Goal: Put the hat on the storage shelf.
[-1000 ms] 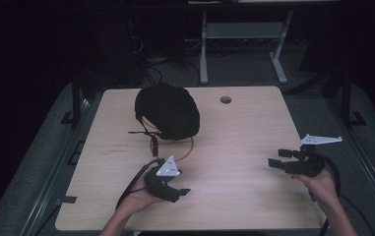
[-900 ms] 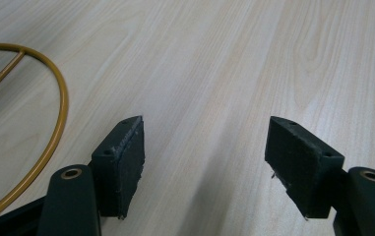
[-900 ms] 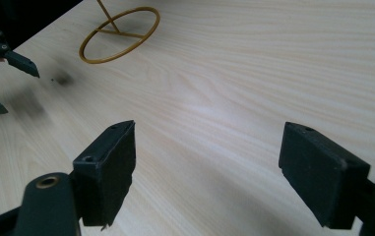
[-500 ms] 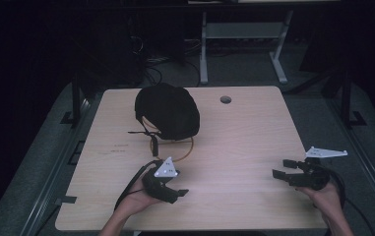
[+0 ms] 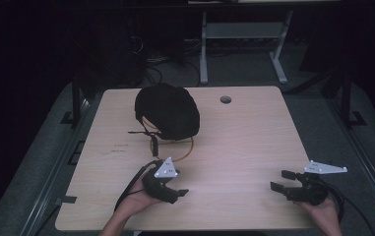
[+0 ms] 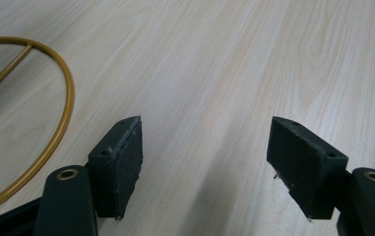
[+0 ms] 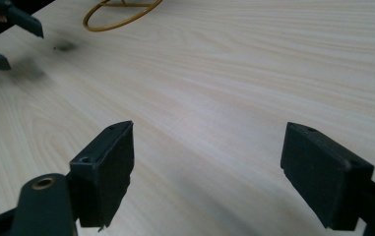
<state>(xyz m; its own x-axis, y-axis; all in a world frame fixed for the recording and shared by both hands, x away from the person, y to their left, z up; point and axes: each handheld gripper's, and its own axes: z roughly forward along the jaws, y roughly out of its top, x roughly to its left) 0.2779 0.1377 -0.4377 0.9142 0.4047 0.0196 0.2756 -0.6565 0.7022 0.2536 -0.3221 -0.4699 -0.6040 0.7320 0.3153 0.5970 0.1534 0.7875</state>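
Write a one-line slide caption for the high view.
Two hand-held grippers, left and right, rest open on a wooden table near a black hat on a gold wire hanger.

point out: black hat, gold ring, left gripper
black hat (image 5: pixel 168 110), high view, top of its crown.
gold ring (image 6: pixel 66 105), left gripper view, its curved rim.
left gripper (image 5: pixel 179 195), high view, between its fingertips.

Rectangular light-wood-grain table top, rounded corners, with a round cable hole near its far edge. Dark grey carpeted floor around and beyond the table. Pale grey metal frame with two legs and a crossbar standing on the floor behind the table. Tangle of black cables on the floor at far left. Surroundings dark and unlit; light falls mainly on the table top.
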